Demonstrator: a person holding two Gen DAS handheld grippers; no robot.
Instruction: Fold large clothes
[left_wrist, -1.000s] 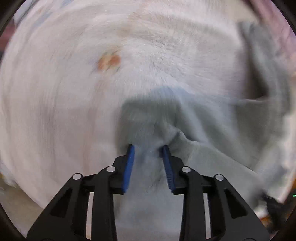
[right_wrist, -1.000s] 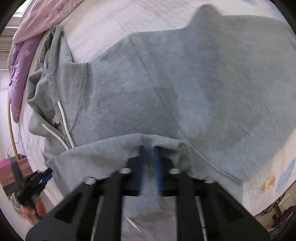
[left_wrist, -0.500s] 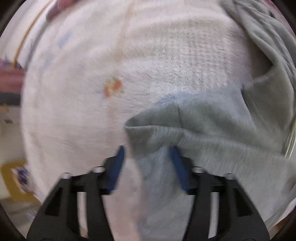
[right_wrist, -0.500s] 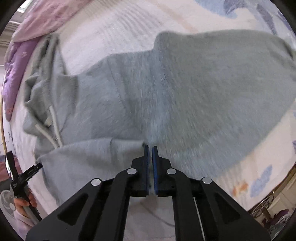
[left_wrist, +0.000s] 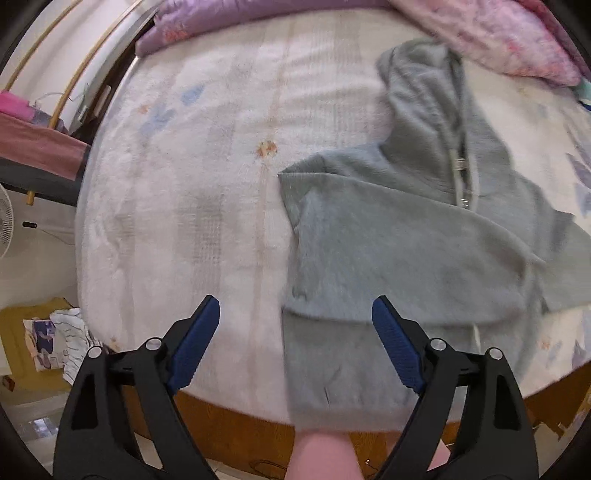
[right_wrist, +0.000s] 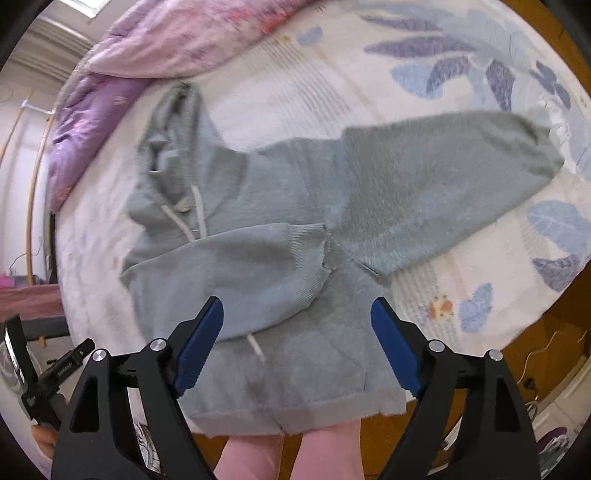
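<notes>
A grey hoodie (left_wrist: 399, 236) lies flat on the bed, hood toward the pillows. In the right wrist view the hoodie (right_wrist: 280, 266) has one sleeve folded across its chest, cuff near the middle, and the other sleeve (right_wrist: 443, 177) stretched out to the right. My left gripper (left_wrist: 295, 332) is open and empty, held above the hoodie's lower left edge. My right gripper (right_wrist: 297, 328) is open and empty above the hoodie's lower body. The hem hangs over the bed's front edge.
The white fleece blanket (left_wrist: 192, 192) with a blue leaf print (right_wrist: 461, 70) covers the bed. Pink and purple quilts (right_wrist: 155, 48) lie at the head. The wooden bed edge (left_wrist: 236, 424) is at the front. The left gripper (right_wrist: 40, 376) shows at the right wrist view's lower left.
Both grippers have let go of the folded sleeve, opened wide and pulled back up and away from the hoodie. The sleeve now lies across the chest.
</notes>
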